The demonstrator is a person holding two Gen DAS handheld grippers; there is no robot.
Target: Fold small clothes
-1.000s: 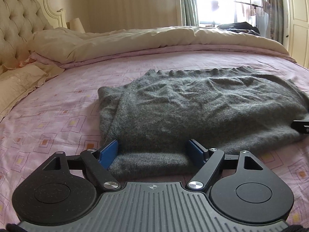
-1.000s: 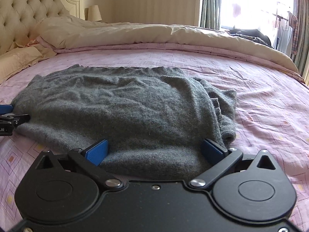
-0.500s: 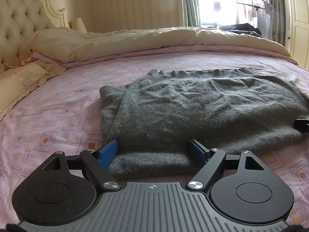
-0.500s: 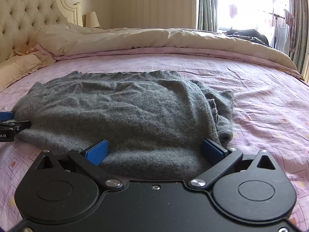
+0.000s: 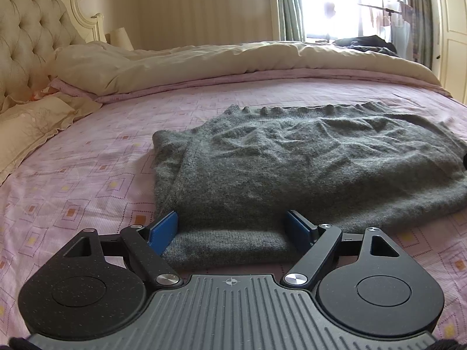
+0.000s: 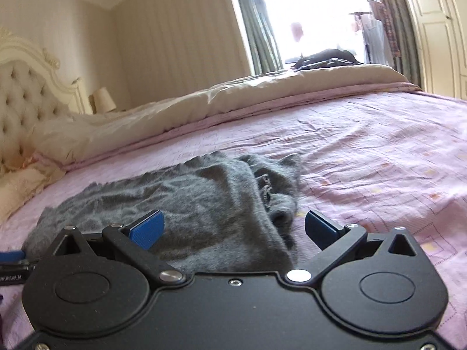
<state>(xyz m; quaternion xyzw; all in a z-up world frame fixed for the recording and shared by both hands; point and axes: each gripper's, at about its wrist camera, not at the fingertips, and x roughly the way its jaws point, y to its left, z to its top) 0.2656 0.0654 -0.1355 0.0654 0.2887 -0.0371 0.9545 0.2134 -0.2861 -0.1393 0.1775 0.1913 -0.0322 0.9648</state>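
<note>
Bed: pink patterned bedsheet (image 5: pixel 87 180), cream duvet (image 5: pixel 204 61) bunched along the far side.
Garment: grey fuzzy knit sweater (image 5: pixel 292 160) lies flat on the bed's near half.
Left tongs (image 5: pixel 232 227): spread wide, blue pads flanking the sweater's near hem.
Right tongs (image 6: pixel 233 227): spread wide over the sweater's right edge; contact unclear.

Only a partly cut-off white marking ending "AI" shows on the left hand-held gripper (image 6: pixel 11 258).
</note>
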